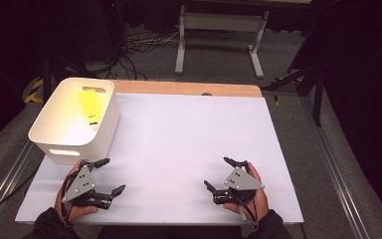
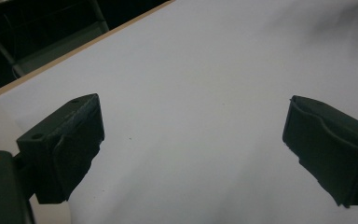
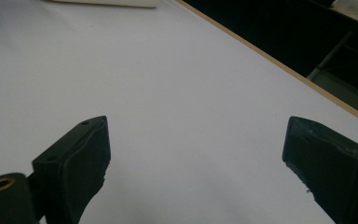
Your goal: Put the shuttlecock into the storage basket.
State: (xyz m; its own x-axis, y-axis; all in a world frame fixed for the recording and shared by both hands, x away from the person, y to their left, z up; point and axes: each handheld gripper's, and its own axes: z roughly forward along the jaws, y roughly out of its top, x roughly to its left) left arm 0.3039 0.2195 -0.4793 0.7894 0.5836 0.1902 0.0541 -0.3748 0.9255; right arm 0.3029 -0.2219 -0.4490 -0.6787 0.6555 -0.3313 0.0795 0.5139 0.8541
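White surface (image 1: 179, 149) sitting bare between both sets of fingers, all spread apart, gripping nothing. Yellow tube (image 1: 90, 105) lying inside white bin (image 1: 107, 129), just beyond left gripper (image 1: 110, 175); right gripper (image 1: 218, 172) well away. Probably light, squishy, slippery; grabbing mid-body.

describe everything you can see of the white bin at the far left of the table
The white bin is a rounded-corner box, smooth and plastic-looking, open at the top, with a slot handle cut into its near wall and another in its far wall. It stands upright on the white table at its far left corner, slightly turned. Inside, a yellow tube-like item leans against the far wall. The left gripper is just in front of it, open; whether they touch can't be told.
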